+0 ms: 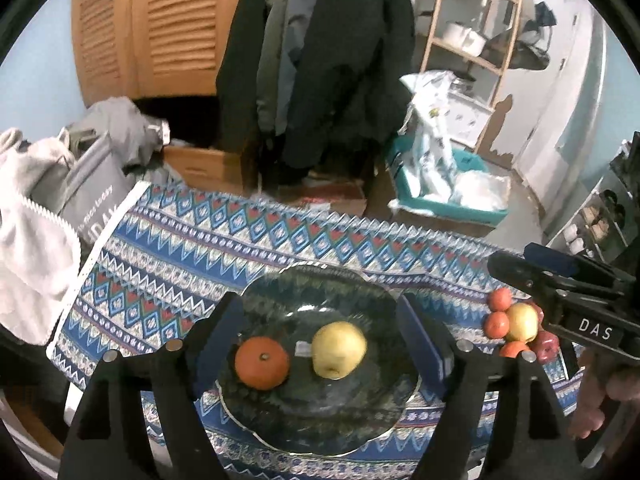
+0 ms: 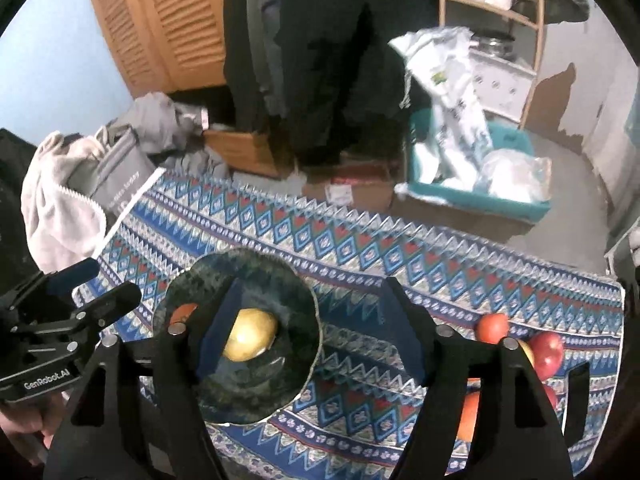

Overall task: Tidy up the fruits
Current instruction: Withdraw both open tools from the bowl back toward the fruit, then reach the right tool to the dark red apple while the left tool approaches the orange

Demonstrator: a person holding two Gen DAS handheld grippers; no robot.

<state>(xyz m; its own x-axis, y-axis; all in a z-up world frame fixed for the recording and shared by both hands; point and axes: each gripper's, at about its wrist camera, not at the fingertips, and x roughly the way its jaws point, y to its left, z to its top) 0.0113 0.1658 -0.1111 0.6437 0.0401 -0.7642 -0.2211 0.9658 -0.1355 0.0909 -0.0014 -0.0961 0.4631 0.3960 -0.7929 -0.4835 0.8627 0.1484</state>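
A dark glass plate (image 1: 320, 420) lies on the patterned cloth and holds an orange (image 1: 262, 363) and a yellow apple (image 1: 339, 349). My left gripper (image 1: 320, 332) is open and empty, its fingers straddling the plate above the two fruits. A pile of oranges, a yellow apple (image 1: 522, 322) and red apples (image 1: 546, 346) lies to the plate's right. In the right wrist view the plate (image 2: 296, 304) with the yellow apple (image 2: 250, 340) is at left. My right gripper (image 2: 316, 336) is open and empty over the cloth between the plate and the pile (image 2: 546, 354).
The table with its blue patterned cloth (image 1: 200, 248) ends at the far side, with clothes and a grey bag (image 1: 92, 188) beyond its left corner. A teal bin (image 1: 440, 196), hanging coats and a wooden shelf stand behind.
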